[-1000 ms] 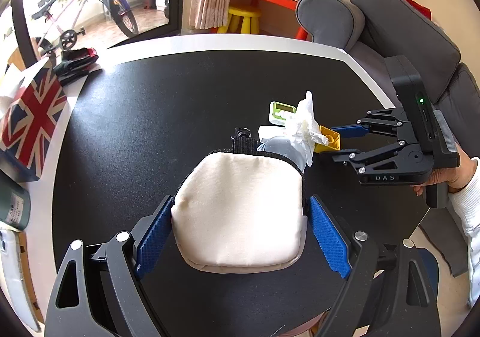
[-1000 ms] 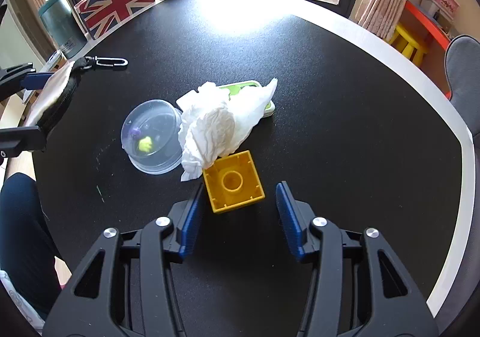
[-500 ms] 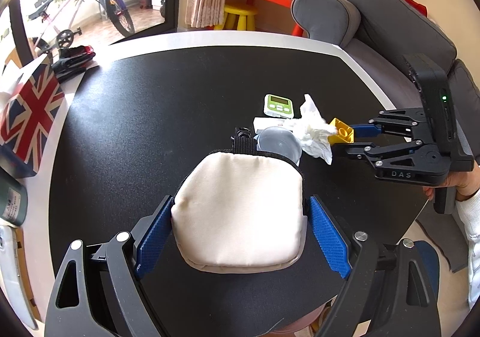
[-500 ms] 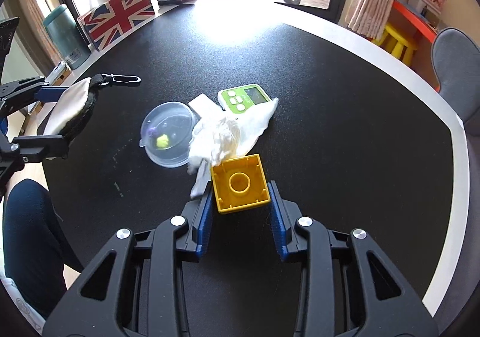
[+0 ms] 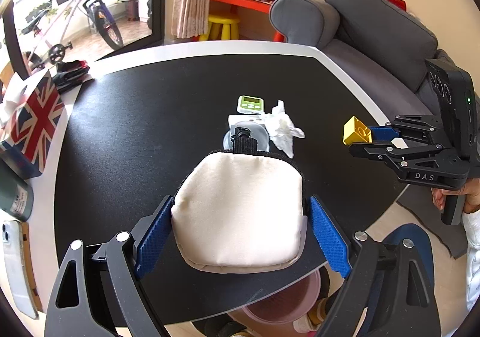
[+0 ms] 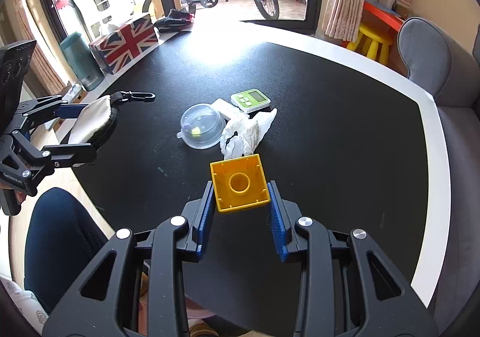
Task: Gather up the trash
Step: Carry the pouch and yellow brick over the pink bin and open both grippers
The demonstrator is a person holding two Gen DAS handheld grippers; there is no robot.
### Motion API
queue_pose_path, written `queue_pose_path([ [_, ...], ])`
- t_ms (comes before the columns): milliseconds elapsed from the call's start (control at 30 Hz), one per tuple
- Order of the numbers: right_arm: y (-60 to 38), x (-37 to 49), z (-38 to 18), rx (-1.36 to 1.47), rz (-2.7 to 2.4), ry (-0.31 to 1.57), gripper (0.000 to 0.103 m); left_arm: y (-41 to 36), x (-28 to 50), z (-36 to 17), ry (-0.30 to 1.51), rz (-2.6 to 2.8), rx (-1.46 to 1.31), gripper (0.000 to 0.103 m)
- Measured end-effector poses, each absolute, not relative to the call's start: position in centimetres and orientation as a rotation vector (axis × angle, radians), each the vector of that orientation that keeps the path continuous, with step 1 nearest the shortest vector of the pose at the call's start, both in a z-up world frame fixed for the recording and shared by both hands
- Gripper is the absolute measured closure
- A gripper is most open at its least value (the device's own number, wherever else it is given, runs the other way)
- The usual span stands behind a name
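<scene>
My right gripper (image 6: 240, 196) is shut on a yellow toy brick (image 6: 238, 182), held hollow side up above the black table (image 6: 330, 127). The left wrist view shows that brick (image 5: 357, 130) at the right, off the tabletop. My left gripper (image 5: 241, 202) stands wide, its blue pads pressing both sides of a cream zip pouch (image 5: 237, 217). A crumpled white tissue (image 6: 243, 134) lies mid-table beside a clear plastic lid (image 6: 202, 125), a white card (image 6: 223, 106) and a green timer (image 6: 250, 100).
A Union Jack tissue box (image 6: 124, 41) and a green canister (image 6: 79, 62) stand at the table's far left edge. A pink bin (image 5: 279, 304) sits under the near edge. A grey sofa (image 5: 375, 37) flanks the right side. A person's leg (image 6: 60, 241) is by the table.
The right gripper closed on the yellow brick and lifted it off the table, away from the tissue. The left gripper with the pouch drew back a little from the pile.
</scene>
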State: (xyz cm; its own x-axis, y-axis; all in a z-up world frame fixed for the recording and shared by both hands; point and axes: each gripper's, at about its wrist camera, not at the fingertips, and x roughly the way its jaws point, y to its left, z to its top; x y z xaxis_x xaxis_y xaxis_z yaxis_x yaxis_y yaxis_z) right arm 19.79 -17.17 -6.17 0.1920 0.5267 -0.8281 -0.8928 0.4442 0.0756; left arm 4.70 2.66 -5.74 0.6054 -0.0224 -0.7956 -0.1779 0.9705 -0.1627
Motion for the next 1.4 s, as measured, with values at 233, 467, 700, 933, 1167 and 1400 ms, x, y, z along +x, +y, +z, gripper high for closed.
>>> queue_pose_path([
  [233,-20.0,16.2,-4.7,-0.433,1.055,0.868,0.069,1.0,2.6,-5.0,0.900,0.065,-0.217,0.019],
  [467,-21.9,12.9,-4.1,-0.412,1.079,0.858,0.069,-0.6,0.4,-4.5,0.879,0.042,-0.220,0.019],
  [700,-23.3,10.0,-5.1,-0.401,1.105,0.893,0.068,-2.4,-1.7,-4.6,0.882,0.009,-0.216,0.019],
  [933,-24.1,7.9,-7.2,-0.415,1.145,0.955,0.069,-3.3,-3.1,-5.6,0.900,-0.005,-0.237,0.019],
  [1167,-23.8,7.1,-7.5,-0.436,1.174,0.955,0.065,-3.7,-3.3,-5.5,0.901,-0.008,-0.232,0.019],
  [1400,-24.3,7.8,-6.5,-0.396,1.100,0.910,0.008,-3.8,-3.2,-5.6,0.907,-0.013,-0.226,0.019],
])
